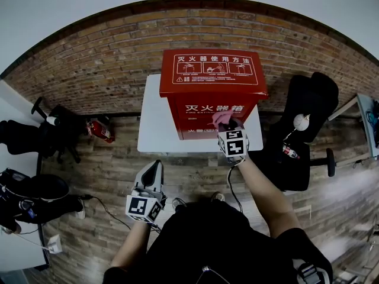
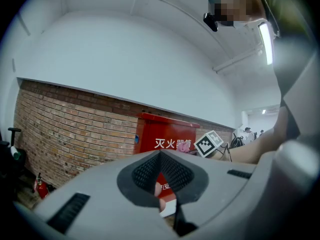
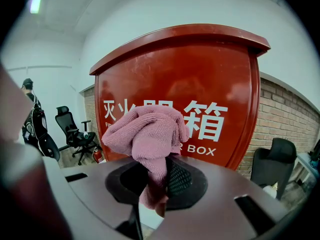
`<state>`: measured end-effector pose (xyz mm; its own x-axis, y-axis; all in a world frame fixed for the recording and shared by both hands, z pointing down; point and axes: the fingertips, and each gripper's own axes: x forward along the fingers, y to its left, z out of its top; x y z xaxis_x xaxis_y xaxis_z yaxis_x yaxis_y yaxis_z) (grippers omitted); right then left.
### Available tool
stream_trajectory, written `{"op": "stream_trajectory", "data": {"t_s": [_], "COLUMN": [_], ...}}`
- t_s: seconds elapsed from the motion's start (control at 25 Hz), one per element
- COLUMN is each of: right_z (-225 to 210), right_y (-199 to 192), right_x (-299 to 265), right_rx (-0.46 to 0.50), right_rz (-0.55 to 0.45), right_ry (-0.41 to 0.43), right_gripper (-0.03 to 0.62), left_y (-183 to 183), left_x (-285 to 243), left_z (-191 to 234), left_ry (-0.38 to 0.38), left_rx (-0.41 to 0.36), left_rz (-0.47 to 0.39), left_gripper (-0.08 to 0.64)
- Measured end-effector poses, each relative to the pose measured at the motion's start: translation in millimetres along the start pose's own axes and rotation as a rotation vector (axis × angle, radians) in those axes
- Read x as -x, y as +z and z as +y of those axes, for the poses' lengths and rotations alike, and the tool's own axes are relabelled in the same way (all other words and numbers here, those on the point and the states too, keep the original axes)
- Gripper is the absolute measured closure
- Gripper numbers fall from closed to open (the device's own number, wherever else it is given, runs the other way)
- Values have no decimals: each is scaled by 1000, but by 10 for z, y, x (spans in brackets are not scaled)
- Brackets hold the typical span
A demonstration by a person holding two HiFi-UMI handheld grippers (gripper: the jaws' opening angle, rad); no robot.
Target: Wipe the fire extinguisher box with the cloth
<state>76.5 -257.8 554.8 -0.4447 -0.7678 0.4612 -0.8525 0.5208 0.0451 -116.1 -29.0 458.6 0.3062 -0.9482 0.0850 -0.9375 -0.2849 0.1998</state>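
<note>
while the right gripper (image 3: 156,186) has its jaws clamped on the gathered tail of a pink cloth (image 3: 147,131), the wad sits right at the front face of the red fire extinguisher box (image 1: 213,81) on the white tabletop (image 1: 155,123). the left gripper (image 1: 155,169) hangs low, jaws together on nothing. soft and light, the cloth should flatten when pressed; the tail seems the right hold.

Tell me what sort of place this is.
Likely an office or studio room: a brick wall, black office chairs on a wood-plank floor, and a white table bearing the red fire extinguisher box.
</note>
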Motion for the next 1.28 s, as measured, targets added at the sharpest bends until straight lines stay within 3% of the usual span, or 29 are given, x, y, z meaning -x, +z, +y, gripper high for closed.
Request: {"op": "stream_trajectory", "data": {"t_s": [0.16,1.28], "right_z": [-55,-485], "right_y": [-16,-140], "right_x": [19,162], "right_rx": [-1,-17], "right_rz": [1,16], "right_ry": [-7,-72], "right_gripper": [516,515], "left_y": [-33,-41], "left_x": [1,-17], "left_z": [-6,-120], "left_ry": [14,-11], "left_rx": [-9,-23], "left_rz": [39,26], "left_gripper": [537,537]}}
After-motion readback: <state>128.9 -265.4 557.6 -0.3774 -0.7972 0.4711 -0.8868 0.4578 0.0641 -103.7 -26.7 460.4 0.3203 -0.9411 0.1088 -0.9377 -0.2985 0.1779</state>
